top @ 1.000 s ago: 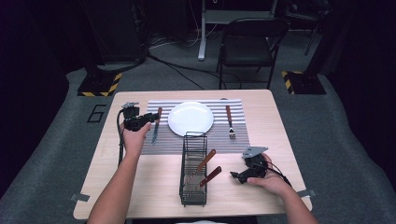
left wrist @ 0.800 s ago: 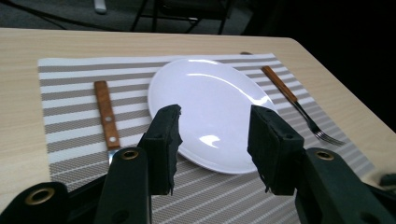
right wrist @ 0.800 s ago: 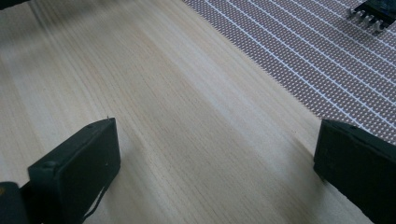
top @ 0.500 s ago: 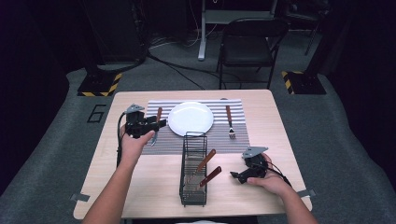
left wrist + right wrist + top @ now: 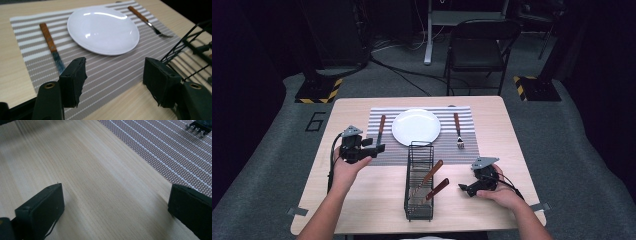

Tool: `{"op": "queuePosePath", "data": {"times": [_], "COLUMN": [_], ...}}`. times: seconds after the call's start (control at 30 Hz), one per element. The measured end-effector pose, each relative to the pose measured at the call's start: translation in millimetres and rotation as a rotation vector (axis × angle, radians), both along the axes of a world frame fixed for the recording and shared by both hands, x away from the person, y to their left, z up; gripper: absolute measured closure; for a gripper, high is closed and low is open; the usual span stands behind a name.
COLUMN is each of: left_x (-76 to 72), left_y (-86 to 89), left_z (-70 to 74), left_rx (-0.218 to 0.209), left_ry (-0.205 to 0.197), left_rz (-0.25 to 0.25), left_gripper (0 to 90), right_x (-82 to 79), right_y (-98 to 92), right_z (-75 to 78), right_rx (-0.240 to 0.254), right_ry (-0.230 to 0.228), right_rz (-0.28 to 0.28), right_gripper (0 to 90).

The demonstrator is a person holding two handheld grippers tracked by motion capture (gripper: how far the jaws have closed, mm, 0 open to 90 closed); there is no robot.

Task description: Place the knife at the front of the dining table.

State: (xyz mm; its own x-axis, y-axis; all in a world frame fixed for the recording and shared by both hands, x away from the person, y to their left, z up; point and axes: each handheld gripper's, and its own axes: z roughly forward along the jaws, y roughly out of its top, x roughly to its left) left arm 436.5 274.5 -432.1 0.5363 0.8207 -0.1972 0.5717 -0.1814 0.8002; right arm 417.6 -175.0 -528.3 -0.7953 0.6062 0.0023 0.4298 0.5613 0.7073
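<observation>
Moved: left gripper has drawn back from the knife, jaws just opening, nothing between them.
Knife: flat on the mat, just left of the plate.
Handling: likely light, stiff, blade slippery; take the wooden handle.
Right gripper: jaws apart, empty, over bare table.

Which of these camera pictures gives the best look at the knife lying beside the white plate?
The left gripper view: the knife lies close and sharp there, brown handle and grey blade both clear on the striped mat. The high view shows the same knife small and thin, left of the plate. The right gripper view faces bare table instead.
</observation>
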Motion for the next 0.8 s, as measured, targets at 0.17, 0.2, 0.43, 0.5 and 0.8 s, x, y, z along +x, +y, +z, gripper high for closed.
{"op": "queuePosePath", "data": {"times": [0.17,0.2,0.43,0.5,0.8], "left_x": [-7.0,-8.1,-15.6,-17.1,-15.7], "left_y": [6.3,8.2,20.0,23.3,36.1], "left_z": [-11.5,-12.7,-25.4,-30.0,-61.4], "left_rx": [0.032,0.035,0.050,0.053,0.075], "left_ry": [0.013,0.017,0.012,0.014,0.036], "left_rz": [0.004,0.006,0.029,0.030,0.073], "left_gripper": [32.2,31.7,31.1,31.1,31.4], "right_x": [-0.2,-0.2,-0.2,-0.2,-0.2], "right_y": [0.2,0.1,0.1,0.1,0.2], "right_z": [0.0,0.1,0.0,0.1,0.0], "right_rx": [0.002,0.000,0.001,0.000,0.001], "right_ry": [0.001,0.001,0.000,0.000,0.001], "right_rz": [-0.004,-0.004,-0.003,-0.004,-0.004], "right_gripper": [0.0,0.0,0.0,0.0,0.0]}}
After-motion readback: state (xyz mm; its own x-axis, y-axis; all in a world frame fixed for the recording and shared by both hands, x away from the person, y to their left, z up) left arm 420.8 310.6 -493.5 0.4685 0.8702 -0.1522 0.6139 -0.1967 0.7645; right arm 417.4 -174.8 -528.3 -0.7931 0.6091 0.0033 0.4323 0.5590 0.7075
